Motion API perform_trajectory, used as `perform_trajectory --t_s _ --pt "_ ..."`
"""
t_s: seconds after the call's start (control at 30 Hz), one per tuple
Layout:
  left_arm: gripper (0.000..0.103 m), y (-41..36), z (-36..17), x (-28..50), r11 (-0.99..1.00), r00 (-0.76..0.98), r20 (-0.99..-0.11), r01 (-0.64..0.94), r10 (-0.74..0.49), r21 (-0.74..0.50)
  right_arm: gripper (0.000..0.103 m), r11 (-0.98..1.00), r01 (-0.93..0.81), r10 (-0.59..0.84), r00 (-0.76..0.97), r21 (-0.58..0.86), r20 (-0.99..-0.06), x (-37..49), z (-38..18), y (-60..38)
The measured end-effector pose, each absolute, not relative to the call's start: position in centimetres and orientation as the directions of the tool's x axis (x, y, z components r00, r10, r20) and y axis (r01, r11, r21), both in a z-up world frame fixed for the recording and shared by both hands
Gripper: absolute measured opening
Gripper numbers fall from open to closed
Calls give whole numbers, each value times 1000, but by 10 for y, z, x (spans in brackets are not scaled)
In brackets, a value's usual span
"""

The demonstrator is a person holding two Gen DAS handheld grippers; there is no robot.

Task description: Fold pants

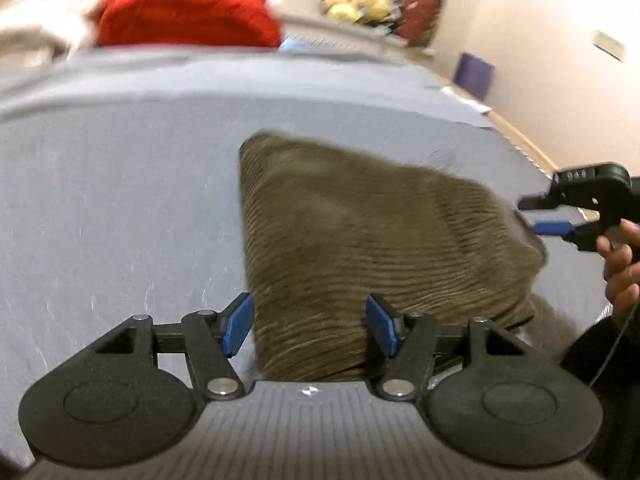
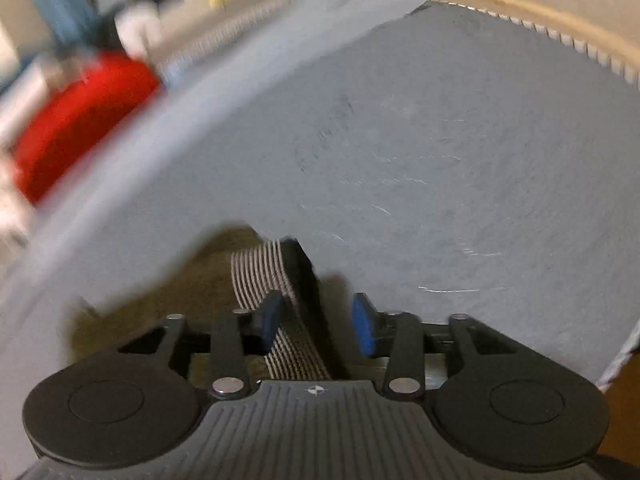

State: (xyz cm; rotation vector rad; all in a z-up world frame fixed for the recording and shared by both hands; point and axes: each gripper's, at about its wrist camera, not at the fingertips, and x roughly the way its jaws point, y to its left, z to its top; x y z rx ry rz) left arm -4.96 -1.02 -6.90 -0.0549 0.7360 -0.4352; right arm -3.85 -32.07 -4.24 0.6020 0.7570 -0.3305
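Between the left jaws: the olive ribbed pants (image 1: 360, 240); the left gripper (image 1: 310, 326) stands wide, its blue pads at either side of the near end of the cloth without pinching it.
Between the right jaws: a striped waistband (image 2: 272, 280) with a dark edge, running up the gap of the right gripper (image 2: 318, 326); the jaws are apart, the left pad close against the band, the right pad clear of it.
Pants: a folded, roughly square heap lying on the grey sheet (image 1: 120, 200), with the striped band at the right gripper's end; the picture is blurred, so the layers cannot be counted.
Right gripper from the left view: at the pants' far right edge (image 1: 560, 216), a hand (image 1: 620, 256) around its handle.
Bed: covered by the grey sheet, which spreads bare beyond the pants in the right view (image 2: 440, 140).
Beyond the bed: a red cushion (image 1: 188, 12) beside pale cloth (image 1: 44, 4), yellow things (image 1: 356, 0) further back, a wooden edge (image 2: 520, 4) and a light wall (image 1: 540, 40).
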Motion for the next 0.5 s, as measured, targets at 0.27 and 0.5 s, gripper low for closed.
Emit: perform_trajectory --t_s 0.27,0.5 --pt "60 -58 -103 -81 831 632 -693 550 -348 84 67 861 381 0 661 336 -751 -52 -74 -304" --pt "63 -51 -97 -83 857 637 -679 515 -365 23 79 753 424 106 677 504 -728 -56 -98 -328"
